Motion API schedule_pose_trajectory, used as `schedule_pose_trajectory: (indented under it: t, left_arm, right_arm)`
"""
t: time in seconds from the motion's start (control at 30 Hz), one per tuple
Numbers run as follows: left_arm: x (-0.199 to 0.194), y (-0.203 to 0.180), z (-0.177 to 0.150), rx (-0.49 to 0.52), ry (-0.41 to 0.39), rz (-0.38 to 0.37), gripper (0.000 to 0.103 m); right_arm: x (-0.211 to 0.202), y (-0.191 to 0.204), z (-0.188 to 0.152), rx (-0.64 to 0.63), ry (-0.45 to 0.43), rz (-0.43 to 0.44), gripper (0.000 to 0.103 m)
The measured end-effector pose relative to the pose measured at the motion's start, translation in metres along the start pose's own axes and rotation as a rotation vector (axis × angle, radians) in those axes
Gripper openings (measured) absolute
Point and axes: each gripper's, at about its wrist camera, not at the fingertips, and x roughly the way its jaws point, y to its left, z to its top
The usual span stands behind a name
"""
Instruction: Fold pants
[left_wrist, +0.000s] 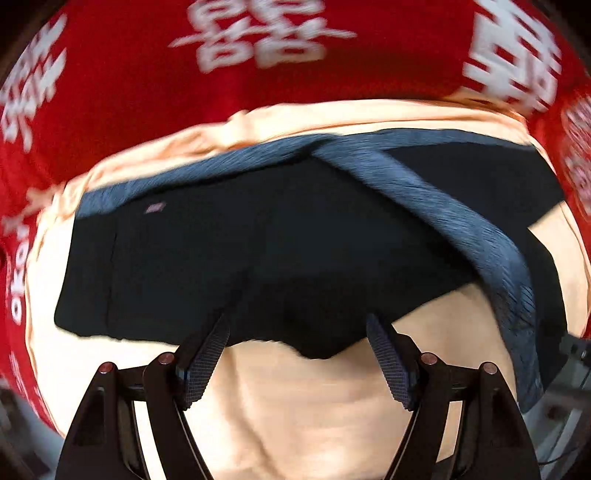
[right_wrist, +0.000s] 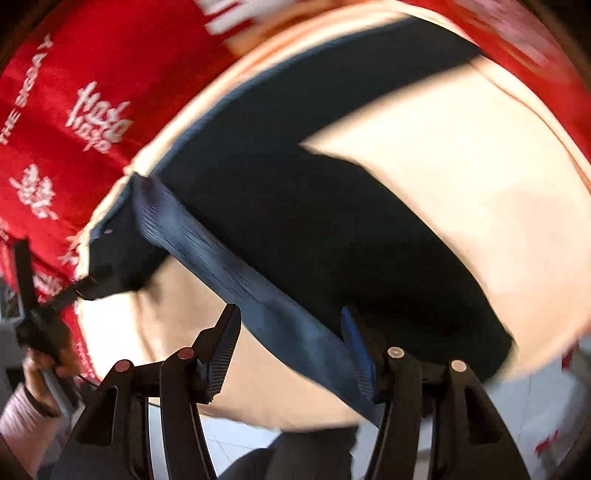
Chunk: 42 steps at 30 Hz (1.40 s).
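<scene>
Dark pants (left_wrist: 258, 251) on peach cloth (left_wrist: 314, 406), both grippers' jaws apart.

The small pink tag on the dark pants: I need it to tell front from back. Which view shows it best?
Left wrist view: the pink tag lies unobstructed below the ribbed waistband. In the right wrist view it is only a tiny pale dot at the far corner.

You get bright, even light, but motion blur smears everything beyond your fingers; fisheye edges bend and darken.
</scene>
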Motion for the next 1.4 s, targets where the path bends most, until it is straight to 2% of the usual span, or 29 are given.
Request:
schedule_pose_trajectory:
  t: [0.2,0.3,0.53,0.67,0.8,0.87,0.9,0.93,0.97,1.0,1.03,1.07,1.13,1.2,1.4]
  left_arm:
    - [-0.015,-0.053,-0.013,0.108,-0.029,-0.068,0.078]
    - [-0.015,-0.077,-0.024,0.143,-0.03,-0.138,0.078]
    - [0.014,-0.14,-0.035,0.148,0.023,-0.309,0.078]
    - [0.033,-0.174,-0.034,0.115,0.078,-0.356,0.078]
    - [0.04,-0.198,-0.032,0.089,0.095,-0.385,0.078]
    - [0.046,-0.207,-0.032,0.063,0.123,-0.399,0.078]
    - [0.046,-0.209,-0.032,0.055,0.128,-0.398,0.078]
    - [0.045,-0.211,-0.032,0.048,0.121,-0.394,0.078]
    - [0.044,-0.214,-0.032,0.045,0.118,-0.398,0.069]
    - [0.044,-0.216,-0.032,0.041,0.121,-0.412,0.058]
    - [0.044,-0.219,-0.031,0.04,0.134,-0.422,0.037]
    - [0.045,-0.221,-0.029,0.04,0.149,-0.425,0.026]
    - [0.04,-0.221,-0.022,0.014,0.155,-0.445,0.017]
    - [0.025,-0.218,-0.012,-0.013,0.134,-0.483,0.017]
    - [-0.019,-0.223,0.052,-0.01,0.0,-0.478,0.017]
  right_arm:
    - [-0.002,-0.064,-0.081,0.122,-0.019,-0.064,0.06]
    - [0.013,-0.085,-0.105,0.172,-0.002,-0.045,0.06]
    - [0.035,-0.083,-0.109,0.131,-0.016,0.035,0.06]
    - [0.026,-0.076,-0.101,0.091,-0.039,0.107,0.06]
    - [0.034,-0.07,-0.091,0.045,0.0,0.142,0.058]
    - [0.042,-0.072,-0.087,0.05,0.048,0.143,0.045]
    - [0.044,-0.073,-0.084,0.062,0.073,0.148,0.031]
    - [0.043,-0.073,-0.084,0.063,0.097,0.148,0.011]
    - [0.042,-0.071,-0.08,0.05,0.117,0.148,0.005]
    - [0.037,-0.07,-0.076,0.035,0.129,0.149,0.005]
    - [0.035,-0.068,-0.073,0.026,0.134,0.16,0.003]
    - [0.024,-0.068,-0.072,0.01,0.131,0.18,0.003]
    - [-0.005,-0.059,-0.056,-0.06,0.101,0.203,0.003]
    - [-0.031,-0.048,-0.034,-0.129,0.059,0.205,0.003]
    - [-0.091,-0.037,0.071,-0.225,-0.078,0.21,0.003]
